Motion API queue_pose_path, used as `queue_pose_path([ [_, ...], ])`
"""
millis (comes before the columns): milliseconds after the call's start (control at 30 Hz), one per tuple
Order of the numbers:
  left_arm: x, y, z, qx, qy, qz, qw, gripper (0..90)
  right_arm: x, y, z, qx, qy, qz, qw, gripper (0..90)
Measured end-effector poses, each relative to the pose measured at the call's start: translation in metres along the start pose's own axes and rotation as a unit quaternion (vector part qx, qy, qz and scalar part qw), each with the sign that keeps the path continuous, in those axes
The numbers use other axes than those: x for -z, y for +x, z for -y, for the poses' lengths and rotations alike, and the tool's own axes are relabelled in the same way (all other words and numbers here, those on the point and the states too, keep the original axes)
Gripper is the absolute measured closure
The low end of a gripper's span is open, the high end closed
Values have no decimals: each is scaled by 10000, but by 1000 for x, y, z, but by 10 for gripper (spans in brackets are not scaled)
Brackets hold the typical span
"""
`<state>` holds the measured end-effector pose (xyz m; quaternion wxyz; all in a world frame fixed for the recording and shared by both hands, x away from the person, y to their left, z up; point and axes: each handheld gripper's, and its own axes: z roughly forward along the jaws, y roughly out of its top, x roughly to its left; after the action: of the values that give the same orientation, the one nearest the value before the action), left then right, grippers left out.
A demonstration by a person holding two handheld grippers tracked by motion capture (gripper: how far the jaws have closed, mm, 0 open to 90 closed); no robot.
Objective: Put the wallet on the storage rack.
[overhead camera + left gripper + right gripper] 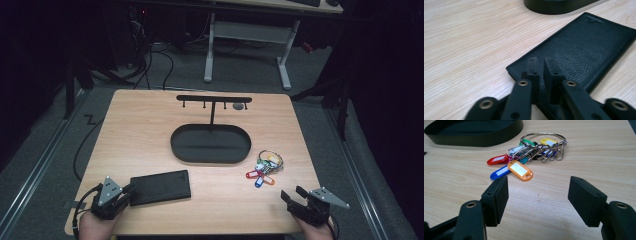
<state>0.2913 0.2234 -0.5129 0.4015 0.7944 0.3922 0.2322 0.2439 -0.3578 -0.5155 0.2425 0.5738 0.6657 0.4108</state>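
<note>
A black leather wallet [160,187] [584,47] lies flat on the wooden table near its front left. My left gripper [131,188] [542,62] hovers over the wallet's near end, its jaws shut with only a thin slit between them. A metal key ring with coloured tags [265,167] [529,152] lies at the front right. My right gripper [292,193] [538,186] stands open just short of the tags, with nothing between its fingers.
A black oval tray [172,142] [559,6] [474,138] sits mid-table, with a T-shaped hanger bar [214,98] rising behind it. The table's front edge runs close under both hands. A white desk frame [285,65] stands on the floor beyond.
</note>
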Motion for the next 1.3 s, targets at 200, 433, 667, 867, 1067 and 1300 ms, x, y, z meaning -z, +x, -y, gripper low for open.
queue_pose_path([
  [200,0,2,2,12,133,34,9999,900,0,-1,1,7,27,-26,10000,340],
  [433,2,7,6,169,279,-54,9995,900,0,-1,0,9,16,-46,10000,345],
  [667,3,5,12,142,461,-84,9988,900,-2,-1,-2,16,23,-115,9999,352],
  [867,6,8,15,212,470,-138,9986,900,-8,2,-5,79,61,-189,9998,353],
  [1067,5,5,18,98,595,-42,9982,900,-12,5,-8,147,65,-255,9995,354],
  [1300,6,-14,17,-332,568,382,9971,900,-18,8,-11,179,77,-334,9993,355],
])
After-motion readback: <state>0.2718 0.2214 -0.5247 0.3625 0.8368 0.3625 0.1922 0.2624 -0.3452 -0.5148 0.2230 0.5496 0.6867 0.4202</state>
